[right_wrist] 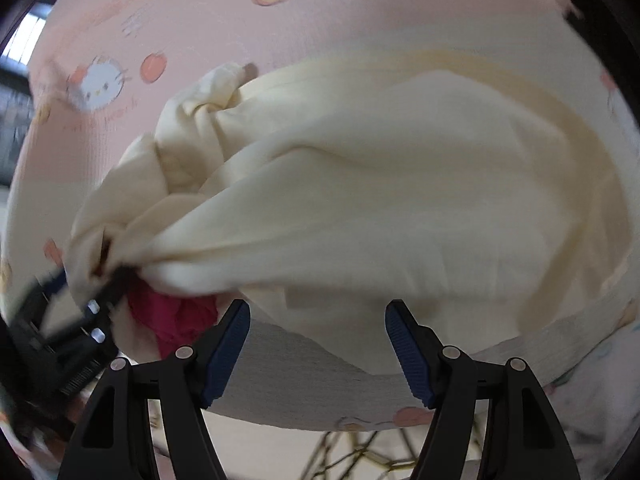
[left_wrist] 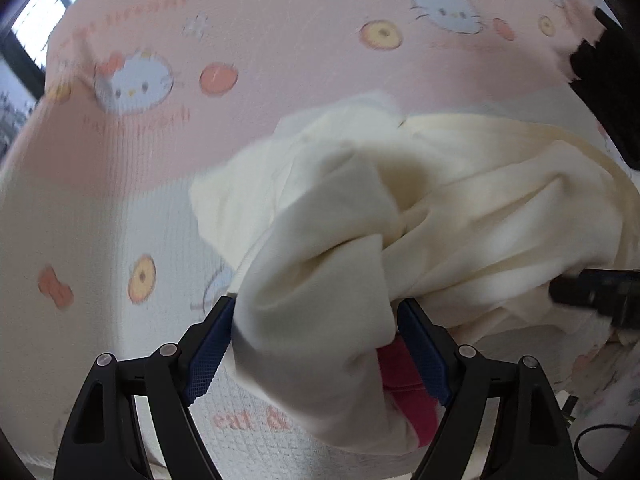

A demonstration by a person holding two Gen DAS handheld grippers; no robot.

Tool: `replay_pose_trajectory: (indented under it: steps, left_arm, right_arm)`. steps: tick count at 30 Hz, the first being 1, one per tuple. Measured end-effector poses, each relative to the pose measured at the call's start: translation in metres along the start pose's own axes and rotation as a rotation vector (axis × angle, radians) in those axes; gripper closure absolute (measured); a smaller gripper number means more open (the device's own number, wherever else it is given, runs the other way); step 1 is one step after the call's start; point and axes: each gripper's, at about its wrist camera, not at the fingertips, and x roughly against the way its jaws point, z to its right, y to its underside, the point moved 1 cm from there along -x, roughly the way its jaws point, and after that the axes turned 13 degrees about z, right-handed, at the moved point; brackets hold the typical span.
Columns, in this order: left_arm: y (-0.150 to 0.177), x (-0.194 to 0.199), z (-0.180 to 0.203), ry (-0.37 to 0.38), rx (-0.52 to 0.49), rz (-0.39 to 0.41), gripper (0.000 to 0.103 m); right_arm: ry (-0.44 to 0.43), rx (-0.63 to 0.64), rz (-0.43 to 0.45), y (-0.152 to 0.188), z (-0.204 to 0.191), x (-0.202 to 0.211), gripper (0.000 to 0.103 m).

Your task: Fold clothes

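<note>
A pink sheet (left_wrist: pixel 280 40) printed with cartoon cat faces, bows and round orange shapes covers the surface under everything; whether that surface is a bed or a desk cannot be told. At the far left edge of the left wrist view a window (left_wrist: pixel 36 20) shows bright.

The left gripper (left_wrist: pixel 316 344) points steeply down at the sheet. Its blue-padded fingers (left_wrist: pixel 208 356) stand wide apart, and a thick bunch of the cream garment (left_wrist: pixel 460 184) fills the space between them. The cloth lies against both pads, so the fingers appear clamped on that wide bundle. A strip of red cloth (left_wrist: pixel 404 392) shows just behind the bunch, near the right-hand finger; whether it is part of the garment or a separate piece cannot be told.

The cream garment spreads from this bunch to the right and far side in soft, twisted folds, resting on the sheet.

In the right wrist view the garment (right_wrist: pixel 380 200) lies as a broad crumpled mound, with the left gripper (right_wrist: pixel 80 320) blurred at its near left corner beside the red cloth (right_wrist: pixel 176 316). The right gripper (right_wrist: pixel 318 344) hangs at the garment's near edge. Its fingers (right_wrist: pixel 412 360) are apart, with only sheet (right_wrist: pixel 304 376) visible between them and the hem just beyond the tips, not pinched.
</note>
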Motion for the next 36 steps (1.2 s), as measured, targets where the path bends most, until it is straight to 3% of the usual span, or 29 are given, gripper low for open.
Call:
replay_pose_trajectory:
  steps: [5,10,13,16,19,23,28,31,32,34,36]
  left_arm:
    - [0.016,-0.016,-0.025,0.006,0.106,-0.061,0.022]
    - [0.034,-0.028,-0.059,0.143,0.412,-0.113,0.022]
    - [0.04,-0.026,-0.067,0.152,0.489,-0.096,0.022]
    - [0.035,-0.017,-0.057,0.101,0.41,-0.062,0.022]
    - [0.023,-0.005,-0.038,0.01,0.25,-0.005,0.022]
    - [0.01,0.009,-0.016,-0.056,0.091,0.081,0.022]
    - [0.003,0.013,-0.002,-0.107,-0.033,0.136,0.022]
    - [0.004,0.01,-0.004,-0.107,-0.036,0.14,0.022]
    - [0.004,0.009,-0.006,-0.094,-0.015,0.141,0.022]
    - [0.004,0.007,-0.011,-0.066,0.028,0.144,0.023]
    - [0.003,0.004,-0.014,-0.02,0.075,0.143,0.042]
  right_arm:
    - [-0.083,-0.185,-0.04,-0.005,0.014,-0.012,0.033]
    - [-0.152,-0.301,-0.05,-0.005,0.019,-0.018,0.033]
    - [-0.191,-0.337,-0.035,-0.006,0.019,-0.017,0.033]
    - [-0.194,-0.34,-0.04,-0.009,0.016,-0.019,0.033]
    - [-0.178,-0.36,-0.038,-0.013,0.015,-0.024,0.033]
    - [-0.148,-0.385,-0.044,-0.016,0.018,-0.033,0.033]
    - [-0.1,-0.398,-0.051,-0.02,0.018,-0.044,0.033]
    - [-0.067,-0.364,-0.031,-0.023,0.014,-0.046,0.034]
    - [-0.05,-0.342,-0.021,-0.024,0.012,-0.046,0.038]
    - [-0.016,-0.297,0.001,-0.026,0.008,-0.046,0.058]
    - [0.019,-0.219,0.019,-0.026,0.001,-0.046,0.075]
